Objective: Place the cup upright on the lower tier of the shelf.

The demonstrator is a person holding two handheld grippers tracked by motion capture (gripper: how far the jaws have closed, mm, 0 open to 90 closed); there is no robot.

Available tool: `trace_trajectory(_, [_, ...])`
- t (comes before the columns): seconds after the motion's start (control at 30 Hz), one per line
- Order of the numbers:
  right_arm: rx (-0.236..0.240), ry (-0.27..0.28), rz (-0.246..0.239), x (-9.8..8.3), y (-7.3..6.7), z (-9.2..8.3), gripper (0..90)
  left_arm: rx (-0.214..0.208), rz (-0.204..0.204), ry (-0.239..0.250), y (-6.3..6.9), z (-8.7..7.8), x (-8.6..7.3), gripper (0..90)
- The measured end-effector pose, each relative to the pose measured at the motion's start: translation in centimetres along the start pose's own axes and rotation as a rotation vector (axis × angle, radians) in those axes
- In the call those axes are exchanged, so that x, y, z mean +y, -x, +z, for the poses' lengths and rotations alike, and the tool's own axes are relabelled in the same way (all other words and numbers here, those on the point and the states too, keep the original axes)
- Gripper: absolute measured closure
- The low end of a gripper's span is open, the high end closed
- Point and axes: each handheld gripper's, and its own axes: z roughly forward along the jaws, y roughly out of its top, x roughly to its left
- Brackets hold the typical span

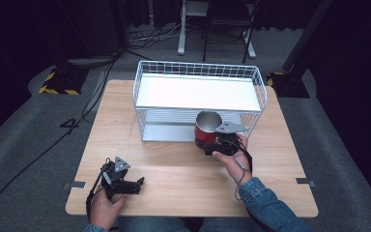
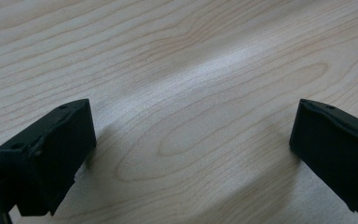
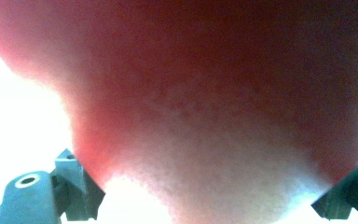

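While the red cup (image 1: 206, 128) is clamped in the right hand-held gripper (image 1: 218, 141) at the rack's (image 1: 198, 70) lower shelf mouth, it should be kept level (left hand-held gripper (image 1: 136, 184) gaping, empty, on desk (image 1: 174, 169)).

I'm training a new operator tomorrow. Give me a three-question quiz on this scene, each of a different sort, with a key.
1. True or false: the left tool is open above bare table.
2. Which tool is at the red cup? A) left B) right
3. Fill in: the cup stands in front of the white wire ____.

Key: 1 true; 2 B, the right tool, jaws either side of the cup; 3 rack.
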Motion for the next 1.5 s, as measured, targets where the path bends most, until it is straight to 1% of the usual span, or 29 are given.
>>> trace_trajectory(0.23, [-0.019,0.004,0.005,0.3,0.2,1.6,16.4,0.000,0.000,0.000,0.0,0.0,0.0,0.6])
trace_trajectory(0.27, [-0.031,0.007,0.009,0.4,0.1,1.9,16.4,0.000,0.000,0.000,0.0,0.0,0.0,0.6])
trace_trajectory(0.47, [-0.064,0.018,0.030,0.3,0.3,3.3,16.4,0.000,0.000,0.000,0.0,0.0,0.0,0.6])
trace_trajectory(0.5, [-0.070,0.019,0.030,0.2,0.4,3.5,16.4,0.000,0.000,0.000,0.0,0.0,0.0,0.6])
trace_trajectory(0.57, [-0.082,0.023,0.045,0.1,0.6,3.9,16.4,0.000,0.000,0.000,0.0,0.0,0.0,0.6])
trace_trajectory(0.67, [-0.115,0.031,0.062,0.0,1.0,4.7,16.4,0.000,0.000,0.000,0.0,0.0,0.0,0.5])
trace_trajectory(0.87, [-0.141,0.036,0.054,0.1,1.4,5.5,16.4,0.001,0.003,0.001,0.0,0.0,0.0,0.6])
trace_trajectory(0.93, [-0.143,0.037,0.057,0.2,1.5,5.7,16.4,0.001,0.003,0.001,0.0,0.0,0.0,0.5])
trace_trajectory(0.97, [-0.149,0.041,0.050,0.3,1.7,5.9,16.4,0.001,0.003,0.001,0.0,0.0,0.0,0.5])
trace_trajectory(1.23, [-0.176,0.037,0.073,0.5,1.8,6.9,16.4,-0.001,0.002,0.001,0.0,0.0,0.0,0.5])
trace_trajectory(1.5, [-0.189,0.033,0.093,0.6,2.2,7.5,16.3,-0.001,0.004,0.001,0.0,0.0,0.0,0.5])
